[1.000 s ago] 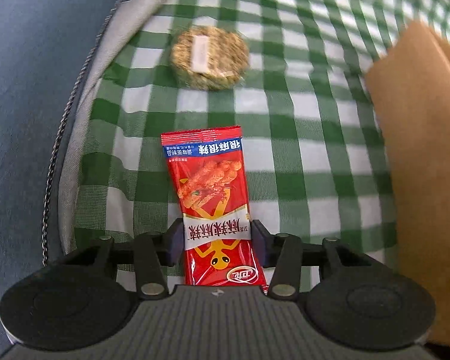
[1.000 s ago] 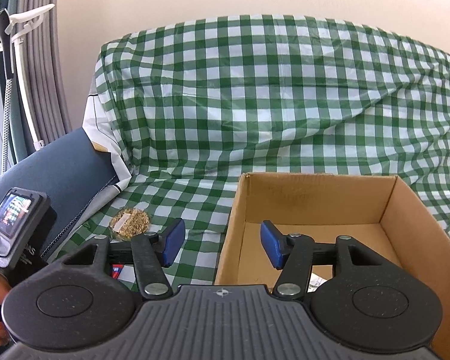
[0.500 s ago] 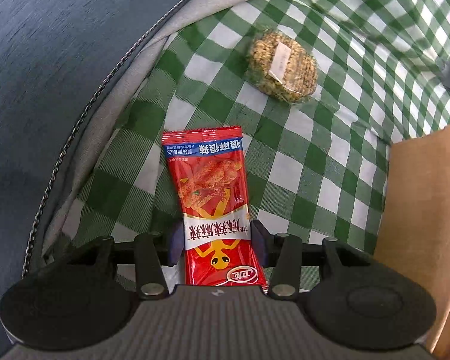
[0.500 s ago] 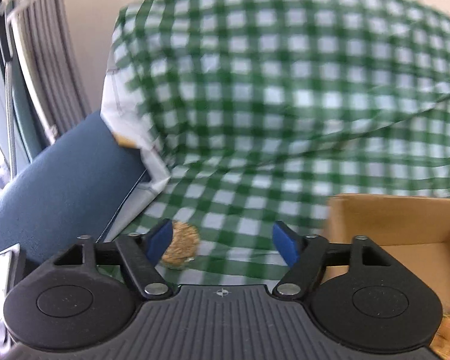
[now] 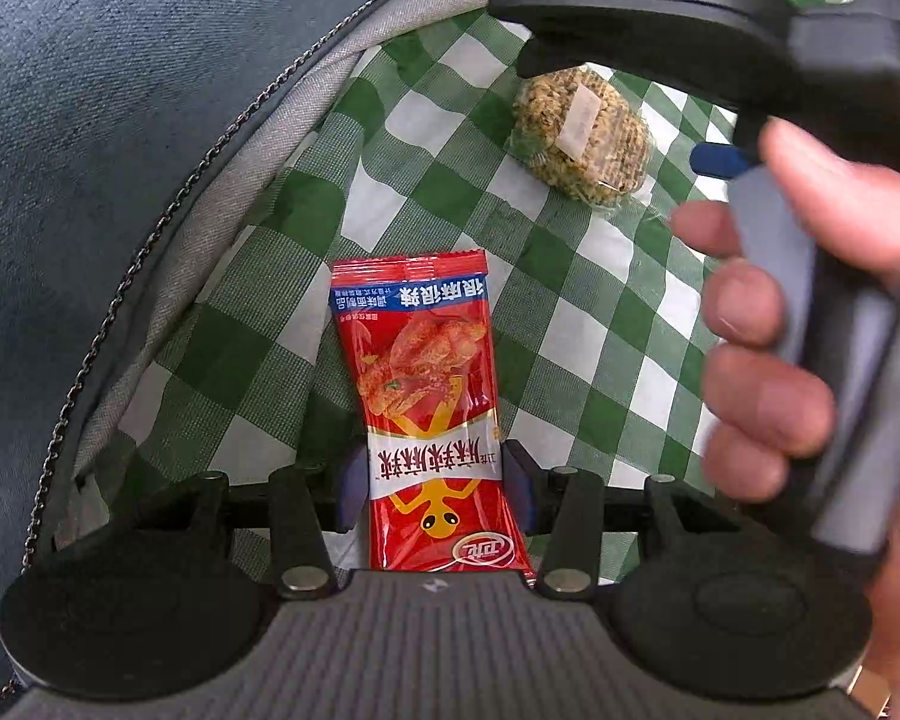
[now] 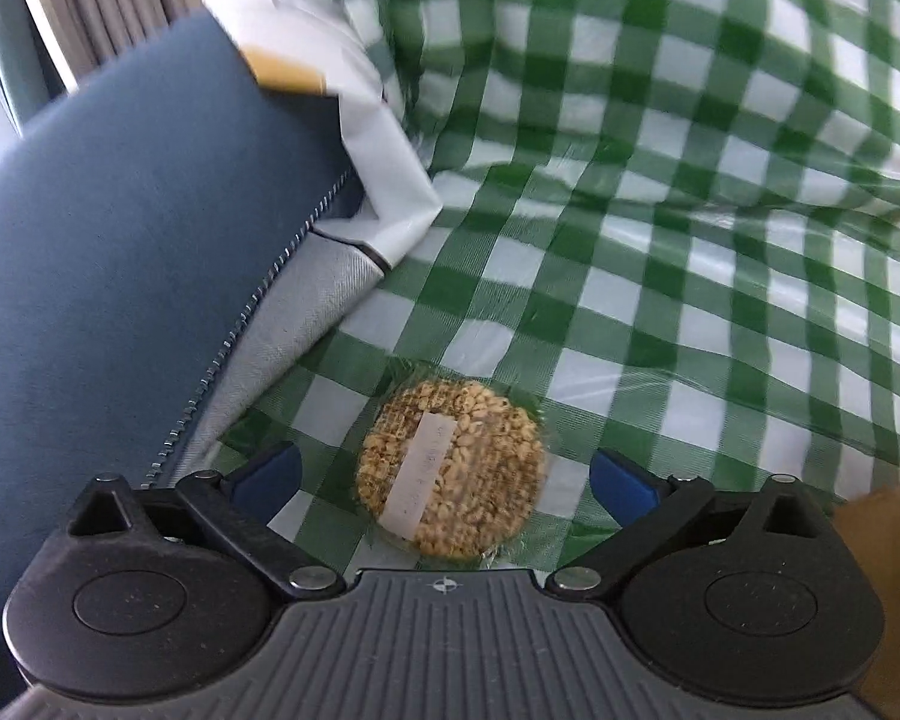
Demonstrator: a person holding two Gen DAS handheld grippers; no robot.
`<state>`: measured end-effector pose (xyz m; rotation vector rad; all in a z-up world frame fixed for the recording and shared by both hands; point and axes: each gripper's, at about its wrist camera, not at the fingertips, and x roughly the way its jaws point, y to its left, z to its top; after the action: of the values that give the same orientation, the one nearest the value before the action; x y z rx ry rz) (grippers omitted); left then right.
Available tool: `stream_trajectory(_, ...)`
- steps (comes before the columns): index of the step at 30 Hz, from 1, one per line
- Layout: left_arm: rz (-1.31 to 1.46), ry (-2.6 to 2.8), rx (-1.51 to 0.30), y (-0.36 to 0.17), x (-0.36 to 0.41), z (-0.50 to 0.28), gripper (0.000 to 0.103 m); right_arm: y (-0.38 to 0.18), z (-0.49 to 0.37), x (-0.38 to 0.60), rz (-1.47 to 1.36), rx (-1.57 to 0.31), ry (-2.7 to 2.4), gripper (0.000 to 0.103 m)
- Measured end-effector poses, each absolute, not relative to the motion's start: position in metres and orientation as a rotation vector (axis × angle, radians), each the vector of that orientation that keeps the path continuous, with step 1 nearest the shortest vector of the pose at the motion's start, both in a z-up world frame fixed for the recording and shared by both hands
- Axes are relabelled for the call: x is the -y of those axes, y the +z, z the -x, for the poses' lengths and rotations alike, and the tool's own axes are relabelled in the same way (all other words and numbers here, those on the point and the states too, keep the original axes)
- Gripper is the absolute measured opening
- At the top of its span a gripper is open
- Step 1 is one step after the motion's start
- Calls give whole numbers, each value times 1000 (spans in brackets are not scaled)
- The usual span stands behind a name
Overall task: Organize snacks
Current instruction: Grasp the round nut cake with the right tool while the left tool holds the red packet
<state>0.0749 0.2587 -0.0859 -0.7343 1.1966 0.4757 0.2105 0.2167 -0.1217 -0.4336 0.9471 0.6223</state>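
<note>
Left gripper (image 5: pixel 435 495) clamped on red snack packet (image 5: pixel 429 414); right gripper (image 6: pixel 444 480), jaws just opened wide, astride grain cake (image 6: pixel 450 468), untouching.

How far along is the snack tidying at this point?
Nothing here shows a snack put away. In hand: the left tongs grip the red packet. The right tongs, jaws just opened wide, straddle the round grain cake without touching it. Both snacks are left to stow.

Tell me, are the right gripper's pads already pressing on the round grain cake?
No, the right gripper stands wide open, with gaps between its pads and the round grain cake.
</note>
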Motion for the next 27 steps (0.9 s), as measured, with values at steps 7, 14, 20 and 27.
stream_trajectory(7,738,469,-1199,-86,-264,-77,51,-152,-219,-230,486,-1040,621,99)
stream_trajectory(14,732,465,-1198,-87,-264,-78,51,-143,-216,-214,500,-972,632,80)
stream_trajectory(20,732,459,-1182,-85,-262,-77,51,-100,-204,-180,495,-896,614,80)
stream_trajectory(27,710,420,-1138,-74,-256,-68,51,-29,-153,-103,438,-777,657,81)
